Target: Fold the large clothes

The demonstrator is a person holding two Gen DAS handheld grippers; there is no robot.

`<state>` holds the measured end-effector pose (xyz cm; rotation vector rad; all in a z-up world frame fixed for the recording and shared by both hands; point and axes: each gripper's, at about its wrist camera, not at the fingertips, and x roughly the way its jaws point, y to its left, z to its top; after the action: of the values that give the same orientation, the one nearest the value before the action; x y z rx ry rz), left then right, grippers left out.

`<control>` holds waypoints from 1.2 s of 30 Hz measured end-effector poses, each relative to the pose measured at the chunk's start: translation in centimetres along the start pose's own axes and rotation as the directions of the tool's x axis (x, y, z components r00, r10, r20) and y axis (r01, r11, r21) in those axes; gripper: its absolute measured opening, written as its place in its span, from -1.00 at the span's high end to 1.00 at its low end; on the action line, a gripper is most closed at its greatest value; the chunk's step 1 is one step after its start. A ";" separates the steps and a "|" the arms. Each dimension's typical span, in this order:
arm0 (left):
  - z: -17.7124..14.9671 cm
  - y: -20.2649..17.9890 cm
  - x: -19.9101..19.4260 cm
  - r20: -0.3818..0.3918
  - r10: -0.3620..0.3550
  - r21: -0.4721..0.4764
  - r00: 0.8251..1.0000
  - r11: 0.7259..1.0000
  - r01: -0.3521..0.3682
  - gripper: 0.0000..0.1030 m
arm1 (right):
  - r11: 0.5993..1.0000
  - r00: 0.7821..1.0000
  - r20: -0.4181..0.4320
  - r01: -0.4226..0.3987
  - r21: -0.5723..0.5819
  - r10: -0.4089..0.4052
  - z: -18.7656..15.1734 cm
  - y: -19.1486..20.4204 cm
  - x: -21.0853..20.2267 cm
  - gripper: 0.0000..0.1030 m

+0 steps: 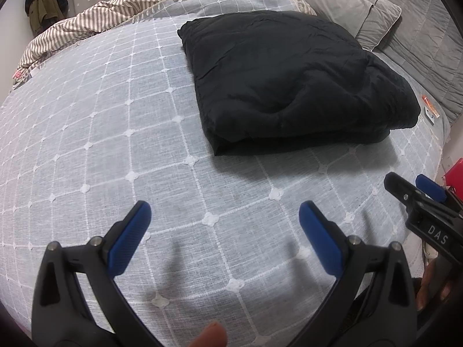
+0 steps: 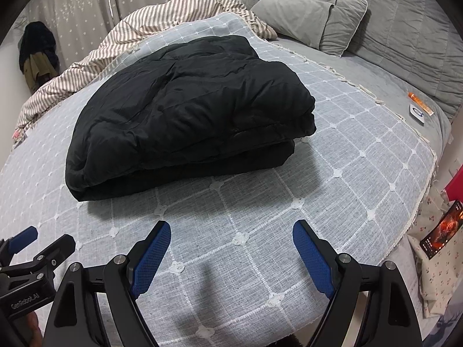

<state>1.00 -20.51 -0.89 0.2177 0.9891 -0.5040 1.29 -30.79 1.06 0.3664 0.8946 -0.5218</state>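
Note:
A black padded garment [image 1: 289, 81] lies folded into a thick rectangular bundle on the bed; the right wrist view shows the same bundle [image 2: 188, 115] with its stacked layers facing me. My left gripper [image 1: 224, 219] hovers open over the bedspread, short of the bundle, with nothing between its blue pads [image 1: 130, 240]. My right gripper [image 2: 231, 240] is likewise open and empty, apart from the garment. Each gripper shows at the edge of the other's view: the right gripper [image 1: 428, 202] and the left gripper [image 2: 31, 248].
A pale blue checked bedspread [image 1: 115, 144] covers the bed. A striped duvet [image 2: 144, 26] is bunched at the back, with a grey pillow [image 2: 312, 14] and quilted headboard beyond. A small orange tube [image 2: 421, 102] and white device [image 2: 416, 114] lie near the bed's right edge. Dark clothes [image 2: 34, 55] hang by the curtain.

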 end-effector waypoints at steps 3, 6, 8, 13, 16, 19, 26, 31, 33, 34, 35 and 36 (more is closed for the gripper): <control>0.0 0.0 0.0 0.001 0.001 0.001 1.000 1.000 -0.001 -0.97 | 1.000 1.000 0.000 0.000 0.000 0.000 0.0 0.0 0.0 -0.70; -0.1 0.0 0.0 0.000 0.003 0.002 1.000 1.000 -0.003 -0.97 | 1.000 1.000 -0.001 -0.002 -0.004 0.002 0.0 0.0 0.1 -0.70; -0.2 0.1 0.0 -0.001 0.004 0.003 1.000 1.000 -0.004 -0.97 | 1.000 1.000 0.000 0.000 -0.003 0.000 0.0 0.0 0.0 -0.70; -0.1 -0.1 0.1 0.000 0.009 0.004 1.000 1.000 -0.009 -0.97 | 1.000 1.000 -0.001 -0.002 -0.005 0.002 0.1 0.0 0.1 -0.70; -0.1 -0.1 0.1 -0.001 0.008 0.005 1.000 1.000 -0.008 -0.97 | 1.000 1.000 -0.002 -0.004 -0.010 0.004 0.2 0.0 0.2 -0.70; 0.0 -0.1 0.1 -0.001 0.008 0.006 1.000 1.000 -0.008 -0.97 | 1.000 1.000 -0.003 -0.003 -0.010 0.003 0.1 0.0 0.2 -0.70; -0.1 -0.2 0.1 -0.002 0.009 0.005 1.000 1.000 -0.009 -0.97 | 1.000 1.000 -0.006 -0.009 -0.016 0.009 0.3 -0.2 0.4 -0.70; -0.1 -0.2 0.1 -0.002 0.009 0.005 1.000 1.000 -0.009 -0.97 | 1.000 1.000 -0.006 -0.009 -0.016 0.009 0.3 -0.2 0.4 -0.70; -0.1 -0.3 0.1 -0.001 0.010 0.006 1.000 1.000 -0.010 -0.97 | 1.000 1.000 -0.006 -0.010 -0.015 0.010 0.3 -0.2 0.4 -0.70; -0.1 -0.3 0.1 -0.002 0.010 0.006 1.000 1.000 -0.010 -0.97 | 1.000 1.000 -0.006 -0.010 -0.015 0.009 0.3 -0.2 0.4 -0.70; -0.1 -0.3 0.1 -0.002 0.010 0.006 1.000 1.000 -0.010 -0.97 | 1.000 1.000 -0.006 -0.010 -0.016 0.010 0.3 -0.2 0.5 -0.70; -0.1 -0.3 0.1 -0.002 0.011 0.006 1.000 1.000 -0.011 -0.97 | 1.000 1.000 -0.006 -0.010 -0.016 0.010 0.3 -0.2 0.5 -0.70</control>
<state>0.81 -20.79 -1.00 0.2285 0.9881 -0.4970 1.57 -31.23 0.80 0.3578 0.9022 -0.5041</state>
